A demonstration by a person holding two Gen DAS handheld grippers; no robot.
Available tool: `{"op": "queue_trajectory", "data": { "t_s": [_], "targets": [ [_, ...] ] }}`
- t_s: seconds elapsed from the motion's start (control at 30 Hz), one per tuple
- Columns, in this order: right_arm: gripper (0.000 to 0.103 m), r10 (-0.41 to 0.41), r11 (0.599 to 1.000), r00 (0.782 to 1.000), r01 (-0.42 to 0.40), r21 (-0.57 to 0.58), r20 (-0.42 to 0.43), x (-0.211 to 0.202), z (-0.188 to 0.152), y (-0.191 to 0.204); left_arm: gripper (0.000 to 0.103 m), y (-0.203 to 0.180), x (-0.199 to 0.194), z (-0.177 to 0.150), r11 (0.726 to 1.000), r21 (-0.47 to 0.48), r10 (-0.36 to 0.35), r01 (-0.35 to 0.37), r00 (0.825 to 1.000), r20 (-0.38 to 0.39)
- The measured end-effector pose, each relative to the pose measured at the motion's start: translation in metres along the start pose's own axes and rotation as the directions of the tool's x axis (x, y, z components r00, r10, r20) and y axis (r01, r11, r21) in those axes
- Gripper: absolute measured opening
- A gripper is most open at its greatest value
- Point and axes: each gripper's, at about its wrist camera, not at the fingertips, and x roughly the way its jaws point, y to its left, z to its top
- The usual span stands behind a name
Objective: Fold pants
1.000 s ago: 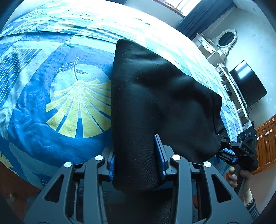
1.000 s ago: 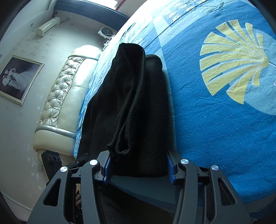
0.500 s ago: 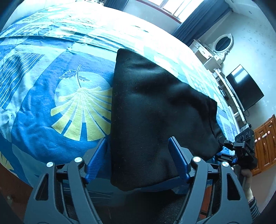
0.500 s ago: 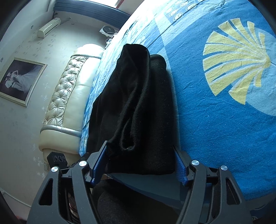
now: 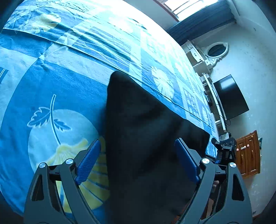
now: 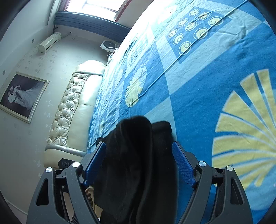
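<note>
**Pants released onto bed**

Left gripper [image 5: 138,160] and right gripper [image 6: 138,163]: jaws have just been opening, now released, cloth between but unpinched. Pants [image 5: 146,137]: black, soft, matte, folded slab lying on the bed [image 5: 51,77]; probably final fold done. Bedspread: blue woven, yellow shell prints.

A bright window [image 6: 96,6] lights pale walls, a tufted headboard [image 6: 67,113], a television [image 5: 231,98] and a wooden cabinet [image 5: 248,153].

pants [image 5: 148,137] — black, folded into a thick bundle | lying flat on the blue patterned bedspread [image 5: 51,89] — near its edge
</note>
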Motion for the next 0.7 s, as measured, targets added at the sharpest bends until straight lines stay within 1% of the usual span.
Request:
{"op": "queue_trajectory", "data": {
  "t_s": [0.03, 0.1, 0.17, 0.2, 0.23, 0.27, 0.3, 0.33, 0.37, 0.4, 0.47, 0.53, 0.63, 0.7],
  "targets": [
    [0.078, -0.015, 1.0, 1.0, 0.015, -0.001, -0.006, 0.007, 0.005, 0.001, 0.087, 0.004, 0.008, 0.007, 1.0, -0.007, 0.001, -0.001, 1.0, -0.015],
    [0.078, -0.019, 1.0, 1.0, 0.019, 0.006, -0.024, 0.019, 0.01, -0.001, 0.087, 0.011, 0.022, 0.017, 0.999, -0.028, -0.025, 0.024, 0.999, -0.048],
    [0.078, -0.021, 0.999, 0.999, 0.02, -0.026, -0.044, 0.03, 0.008, 0.005, 0.087, 0.017, 0.033, 0.022, 0.998, -0.046, -0.046, 0.043, 0.996, -0.073],
    [0.072, -0.048, 0.997, 0.997, 0.045, -0.06, -0.052, 0.035, 0.006, 0.01, 0.083, 0.016, 0.035, 0.025, 0.998, -0.03, -0.051, 0.049, 0.996, -0.073],
    [0.056, -0.07, 0.995, 0.995, 0.065, -0.081, -0.064, 0.039, 0.005, 0.012, 0.06, 0.013, 0.037, 0.026, 0.999, 0.002, -0.041, 0.041, 0.996, -0.078],
    [0.053, -0.074, 0.994, 0.995, 0.069, -0.082, -0.071, 0.041, 0.004, 0.013, 0.042, 0.01, 0.041, 0.027, 0.999, 0.029, -0.043, 0.046, 0.994, -0.103],
    [0.049, -0.068, 0.995, 0.996, 0.063, -0.078, -0.062, 0.04, 0.003, 0.013, 0.04, 0.008, 0.042, 0.029, 0.998, 0.041, -0.032, 0.036, 0.994, -0.103],
    [0.046, -0.061, 0.995, 0.997, 0.057, -0.085, -0.053, 0.039, 0.002, 0.016, 0.032, 0.005, 0.041, 0.029, 0.998, 0.056, -0.029, 0.035, 0.995, -0.097],
    [0.045, -0.059, 0.994, 0.997, 0.055, -0.098, -0.042, 0.037, 0.002, 0.019, 0.029, 0.001, 0.039, 0.031, 0.997, 0.076, -0.017, 0.024, 0.996, -0.091],
    [0.044, -0.056, 0.993, 0.998, 0.052, -0.108, -0.034, 0.037, 0.002, 0.024, 0.027, -0.002, 0.037, 0.032, 0.996, 0.089, -0.006, 0.014, 0.996, -0.086],
    [0.042, -0.034, 0.993, 0.999, 0.032, -0.116, -0.016, 0.036, 0.005, 0.03, 0.024, -0.004, 0.031, 0.04, 0.997, 0.079, -0.01, 0.016, 0.998, -0.069],
    [0.04, -0.007, 0.992, 1.0, 0.006, -0.125, -0.006, 0.042, 0.012, 0.037, 0.023, -0.004, 0.025, 0.05, 0.997, 0.073, -0.001, 0.004, 0.999, -0.042],
    [0.039, 0.023, 0.99, 1.0, -0.023, -0.142, -0.002, 0.06, 0.027, 0.05, 0.023, -0.006, 0.012, 0.073, 0.995, 0.095, 0.038, -0.038, 0.999, 0.005],
    [0.039, 0.045, 0.988, 0.999, -0.044, -0.151, 0.003, 0.075, 0.037, 0.06, 0.023, -0.008, 0.008, 0.091, 0.988, 0.133, 0.076, -0.079, 0.997, 0.031]
  ]
}}
